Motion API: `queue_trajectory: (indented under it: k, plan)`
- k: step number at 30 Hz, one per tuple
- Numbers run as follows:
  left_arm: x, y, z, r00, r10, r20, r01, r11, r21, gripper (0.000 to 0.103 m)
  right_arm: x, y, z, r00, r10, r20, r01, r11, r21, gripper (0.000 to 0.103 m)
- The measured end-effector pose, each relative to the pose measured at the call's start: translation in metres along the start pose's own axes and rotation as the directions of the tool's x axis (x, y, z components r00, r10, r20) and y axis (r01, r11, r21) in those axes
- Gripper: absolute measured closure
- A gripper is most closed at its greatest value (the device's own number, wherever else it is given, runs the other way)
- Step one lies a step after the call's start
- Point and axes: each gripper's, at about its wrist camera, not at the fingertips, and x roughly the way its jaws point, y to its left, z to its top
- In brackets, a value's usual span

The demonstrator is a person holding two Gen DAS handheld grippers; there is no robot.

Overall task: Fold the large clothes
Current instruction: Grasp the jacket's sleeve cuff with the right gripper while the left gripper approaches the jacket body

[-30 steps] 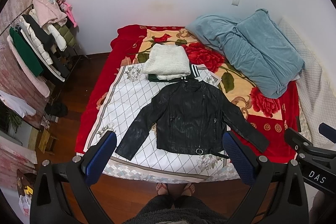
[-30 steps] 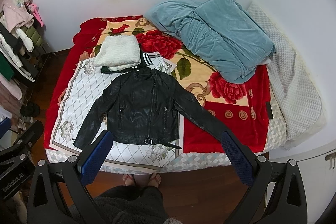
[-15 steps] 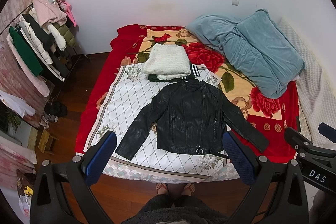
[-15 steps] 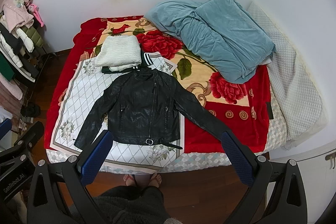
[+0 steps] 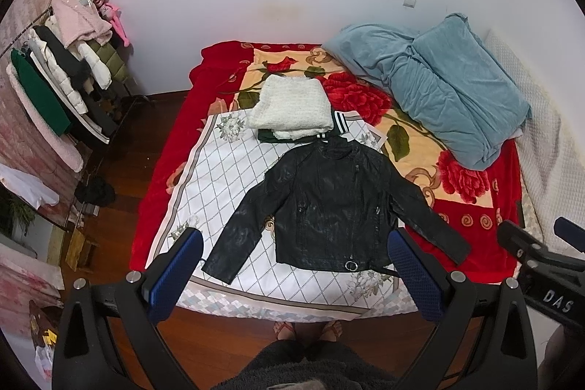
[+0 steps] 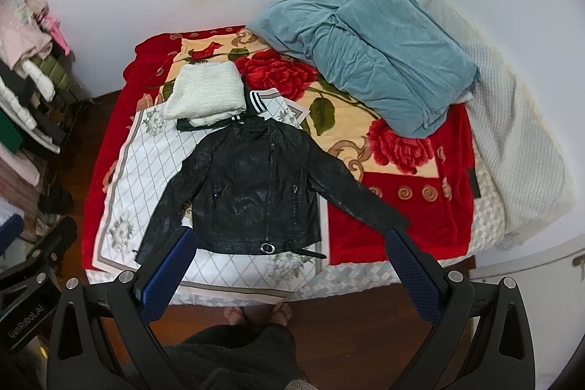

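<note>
A black leather jacket (image 5: 329,203) lies flat, front up, sleeves spread, on a white diamond-pattern sheet (image 5: 226,178) at the near end of the bed; it also shows in the right wrist view (image 6: 256,192). My left gripper (image 5: 292,269) is open and empty, held high above the bed's near edge. My right gripper (image 6: 289,265) is open and empty too, beside it at the same height. Both are well clear of the jacket.
A folded white knit (image 5: 292,108) on a dark green garment sits behind the jacket's collar. A blue blanket (image 5: 438,86) is piled at the far right. A clothes rack (image 5: 62,90) stands left of the bed. My feet (image 5: 307,329) are at the bed's edge.
</note>
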Motion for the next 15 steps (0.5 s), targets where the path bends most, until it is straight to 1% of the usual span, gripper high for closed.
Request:
queue_trajectory:
  k: [2, 4, 7, 9, 10, 12, 14, 15]
  plan:
    - [0.012, 0.001, 0.004, 1.000, 0.017, 0.018, -0.017, 1.000, 0.010, 0.000, 0.012, -0.001, 0.003, 0.999, 0.037, -0.004, -0.037, 0.998, 0.047, 0.000]
    - [0.030, 0.002, 0.007, 0.999, 0.040, 0.032, -0.040, 0.999, 0.021, 0.000, 0.033, -0.006, 0.003, 0.998, 0.065, 0.005, -0.066, 0.993, 0.099, 0.000]
    - [0.064, 0.007, 0.010, 0.998, 0.048, 0.039, -0.049, 0.998, 0.043, 0.000, 0.077, -0.021, -0.001, 0.997, 0.071, -0.035, -0.064, 0.980, 0.190, 0.000]
    - [0.087, 0.008, 0.011, 0.997, 0.058, 0.053, -0.060, 0.997, 0.046, 0.000, 0.114, -0.038, -0.007, 0.995, 0.073, -0.072, -0.051, 0.960, 0.274, 0.000]
    - [0.107, 0.004, 0.013, 0.996, 0.071, 0.048, -0.073, 0.996, 0.050, 0.000, 0.131, -0.047, -0.011, 0.994, 0.074, -0.085, -0.044, 0.949, 0.312, 0.000]
    - [0.140, -0.003, 0.016, 0.995, 0.091, 0.041, -0.093, 0.994, 0.055, 0.000, 0.173, -0.070, -0.025, 0.992, 0.051, -0.114, -0.005, 0.925, 0.379, 0.007]
    - [0.175, -0.013, 0.016, 0.993, 0.119, 0.018, -0.120, 0.991, 0.064, 0.000, 0.213, -0.094, -0.038, 0.986, 0.038, -0.164, 0.036, 0.902, 0.430, 0.027]
    - [0.191, -0.019, 0.015, 0.992, 0.126, 0.013, -0.126, 0.990, 0.067, 0.000, 0.237, -0.109, -0.045, 0.981, 0.049, -0.186, 0.044, 0.885, 0.464, 0.031]
